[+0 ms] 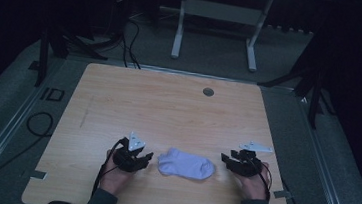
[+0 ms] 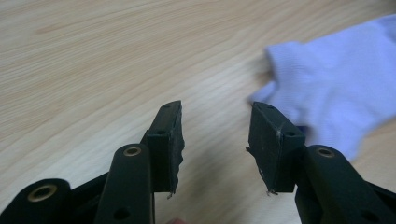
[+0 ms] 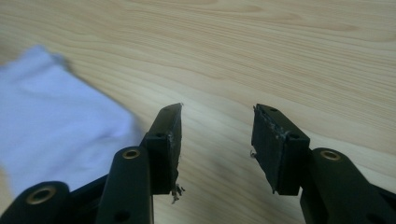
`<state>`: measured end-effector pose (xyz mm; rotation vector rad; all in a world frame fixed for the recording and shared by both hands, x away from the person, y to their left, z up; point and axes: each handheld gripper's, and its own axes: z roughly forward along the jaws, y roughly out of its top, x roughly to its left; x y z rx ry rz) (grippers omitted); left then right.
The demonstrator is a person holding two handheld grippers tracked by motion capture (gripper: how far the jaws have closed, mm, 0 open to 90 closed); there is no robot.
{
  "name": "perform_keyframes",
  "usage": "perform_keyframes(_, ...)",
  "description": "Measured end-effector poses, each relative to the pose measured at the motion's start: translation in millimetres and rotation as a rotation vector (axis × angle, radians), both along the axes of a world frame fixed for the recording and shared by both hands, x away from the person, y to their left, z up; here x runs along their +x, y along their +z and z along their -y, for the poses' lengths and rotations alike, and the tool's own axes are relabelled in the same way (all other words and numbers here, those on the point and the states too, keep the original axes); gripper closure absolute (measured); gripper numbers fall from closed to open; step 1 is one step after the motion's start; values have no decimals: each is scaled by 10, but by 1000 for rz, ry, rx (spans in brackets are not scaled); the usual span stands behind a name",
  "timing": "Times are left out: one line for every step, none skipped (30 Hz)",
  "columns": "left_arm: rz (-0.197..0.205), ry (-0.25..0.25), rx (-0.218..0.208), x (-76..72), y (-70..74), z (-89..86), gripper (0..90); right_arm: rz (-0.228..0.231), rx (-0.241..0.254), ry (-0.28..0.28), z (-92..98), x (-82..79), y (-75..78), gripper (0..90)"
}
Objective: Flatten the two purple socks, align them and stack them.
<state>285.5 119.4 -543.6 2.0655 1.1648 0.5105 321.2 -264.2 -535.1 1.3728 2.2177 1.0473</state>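
Your sleeves are cut off by the bottom edge of the high view, so only the cuffs and hands show there. Your left hand holds the left gripper (image 1: 146, 157) and your right hand holds the right gripper (image 1: 225, 158), both low over the near part of the wooden table (image 1: 168, 106). Between them lies a white sock (image 1: 185, 164), flat on the wood, near each gripper but apart from both.

You have both pairs of tongs standing open with nothing between the pads. In the left gripper view (image 2: 215, 128) bare wood fills the gap, and the sock (image 2: 336, 79) sits off to the right, just past the right-hand pad; whether the cloth brushes that pad you cannot tell, since the pad covers the sock's near edge. The frame cuts off the sock at the right. In the right gripper view (image 3: 217, 128) the gap is again bare wood, and the sock (image 3: 56, 112) is at the left, blurred, cut off by the frame and partly hidden behind the left-hand pad.

Your sock lies with its long axis across the table, left to right, running from one gripper toward the other. Which end is toe and which is cuff is hard to make out in the dim high view.
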Motion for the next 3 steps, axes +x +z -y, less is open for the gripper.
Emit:
perform_keyframes(2, 12, 13, 12, -5, -10, 546, 0, -2, -12, 22, 5, -8, 525)
perform_keyframes(0, 22, 15, 26, -7, -24, 544, 5, -8, -20, 45, 11, -17, 525)
perform_keyframes(2, 32, 16, 41, -11, -38, 540, 7, -18, -33, 64, 16, -24, 525)
